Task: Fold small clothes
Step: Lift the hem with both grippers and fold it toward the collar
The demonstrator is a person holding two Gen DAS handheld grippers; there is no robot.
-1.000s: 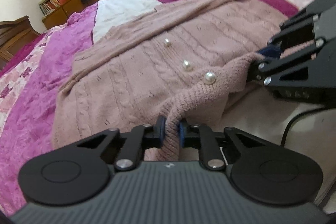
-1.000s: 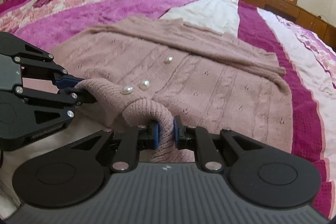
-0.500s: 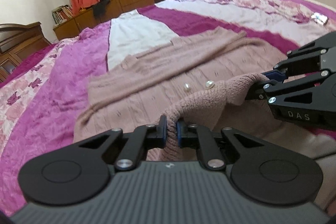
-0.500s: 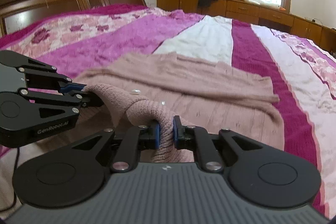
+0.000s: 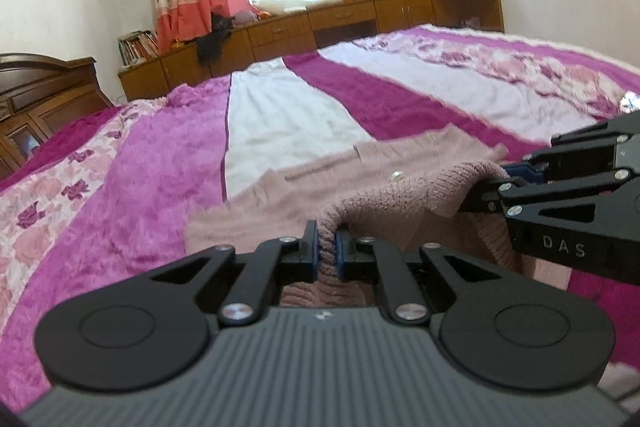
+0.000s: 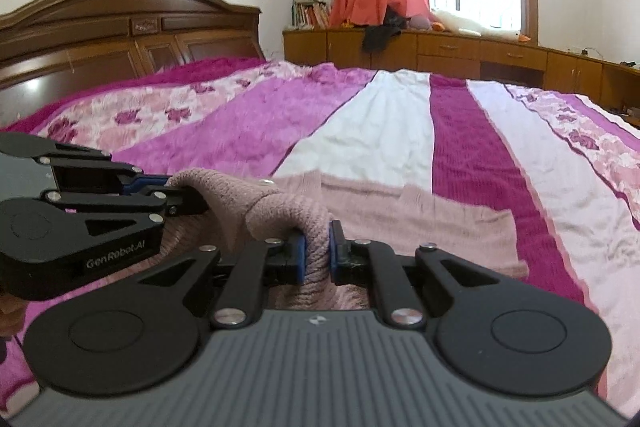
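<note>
A dusty pink knit cardigan with pearl buttons lies on the bed; it also shows in the right wrist view. My left gripper is shut on its near hem, and it shows at the left in the right wrist view. My right gripper is shut on the hem a little further along, and it shows at the right in the left wrist view. The hem is lifted and carried over the rest of the cardigan. One pearl button shows.
The bed has a pink, magenta and white striped cover. A dark wooden headboard stands at one end. Low wooden cabinets run under the window on the far side.
Both grippers have lifted the hem and moved it forward over the cardigan. Less of the cardigan's front shows now and two of the pearl buttons are covered.
</note>
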